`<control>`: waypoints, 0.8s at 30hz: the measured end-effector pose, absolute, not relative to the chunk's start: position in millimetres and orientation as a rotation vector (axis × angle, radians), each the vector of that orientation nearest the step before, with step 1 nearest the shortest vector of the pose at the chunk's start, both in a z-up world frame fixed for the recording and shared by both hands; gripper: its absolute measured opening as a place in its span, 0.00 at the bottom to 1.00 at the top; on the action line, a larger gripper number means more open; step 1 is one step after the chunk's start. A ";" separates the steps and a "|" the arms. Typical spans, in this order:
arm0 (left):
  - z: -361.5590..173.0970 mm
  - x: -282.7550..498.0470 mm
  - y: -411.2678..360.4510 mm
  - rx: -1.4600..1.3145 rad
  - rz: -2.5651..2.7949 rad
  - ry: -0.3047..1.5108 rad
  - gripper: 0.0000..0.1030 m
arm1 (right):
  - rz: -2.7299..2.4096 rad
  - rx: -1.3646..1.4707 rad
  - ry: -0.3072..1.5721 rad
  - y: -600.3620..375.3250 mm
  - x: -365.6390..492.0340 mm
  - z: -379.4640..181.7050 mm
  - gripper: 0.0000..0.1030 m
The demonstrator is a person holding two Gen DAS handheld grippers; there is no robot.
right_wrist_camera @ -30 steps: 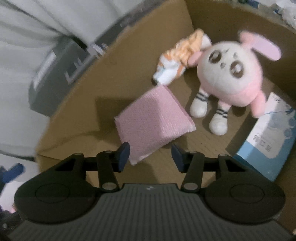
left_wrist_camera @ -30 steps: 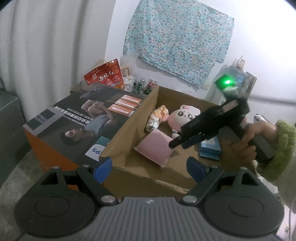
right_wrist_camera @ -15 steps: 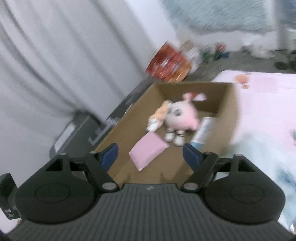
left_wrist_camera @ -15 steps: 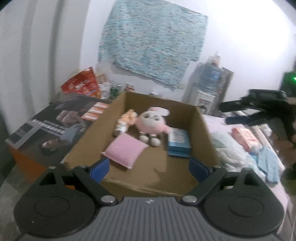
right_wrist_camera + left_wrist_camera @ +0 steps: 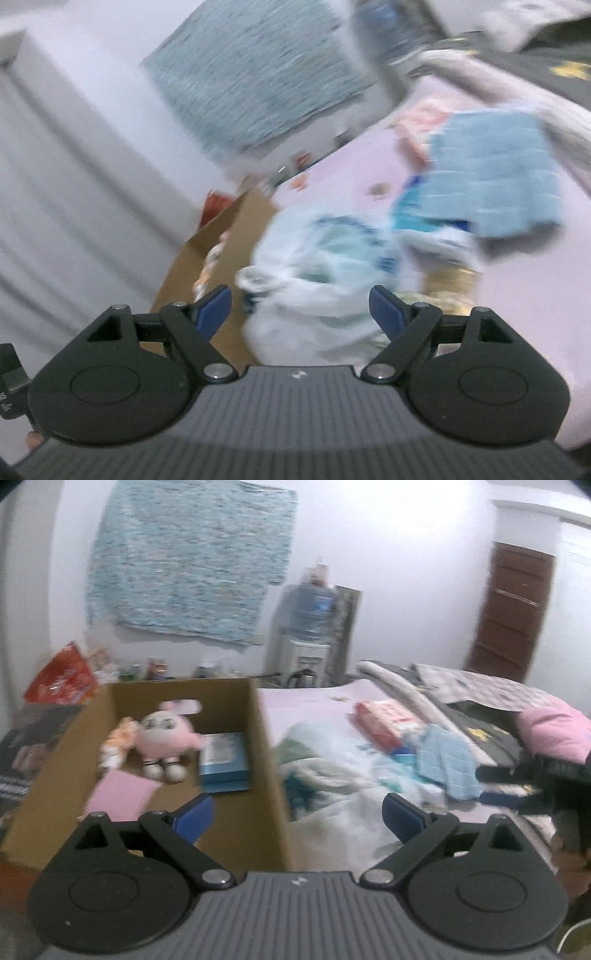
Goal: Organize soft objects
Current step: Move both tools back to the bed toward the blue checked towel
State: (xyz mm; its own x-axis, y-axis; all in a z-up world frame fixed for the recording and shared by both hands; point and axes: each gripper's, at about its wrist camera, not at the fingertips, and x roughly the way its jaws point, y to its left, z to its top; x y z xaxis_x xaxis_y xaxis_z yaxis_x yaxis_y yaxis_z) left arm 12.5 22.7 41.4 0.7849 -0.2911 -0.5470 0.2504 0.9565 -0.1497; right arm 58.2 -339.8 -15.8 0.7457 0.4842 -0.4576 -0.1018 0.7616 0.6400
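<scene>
Crowding bed, white bag, blue cloth, cardboard box

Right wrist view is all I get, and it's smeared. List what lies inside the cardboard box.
Observer: In the left wrist view, the cardboard box holds a pink plush bunny, a small orange-and-white toy, a pink pad and a blue packet.
Operator: Give me the state of the left tongs.
Observer: The left tongs are opening with nothing between them, over the box's near right corner.
Operator: Report what lies past my tongs on the bed.
Observer: Past the right tongs, which are opening and empty, a pink pillow lies beside dark fabric.
</scene>
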 end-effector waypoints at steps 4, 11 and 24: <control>42.1 23.9 -9.5 -0.056 -0.387 0.608 0.96 | 0.234 0.692 0.615 -373.1 38.1 -37.6 0.80; 34.2 47.1 -67.6 -0.027 -0.516 0.601 0.96 | 0.097 0.700 0.557 -425.8 42.5 -59.9 0.80; 13.8 113.5 -175.9 0.060 -0.579 0.649 0.90 | -0.048 0.636 0.614 -487.0 157.2 -100.7 0.54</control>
State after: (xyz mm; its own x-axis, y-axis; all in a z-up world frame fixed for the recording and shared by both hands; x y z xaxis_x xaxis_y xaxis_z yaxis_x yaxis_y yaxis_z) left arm 113.5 -175.9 13.8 0.6451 -0.4899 -0.5864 0.5263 0.8412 -0.1239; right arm 157.2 -487.0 -100.7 0.8225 0.1408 -0.5511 0.2246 0.8097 0.5421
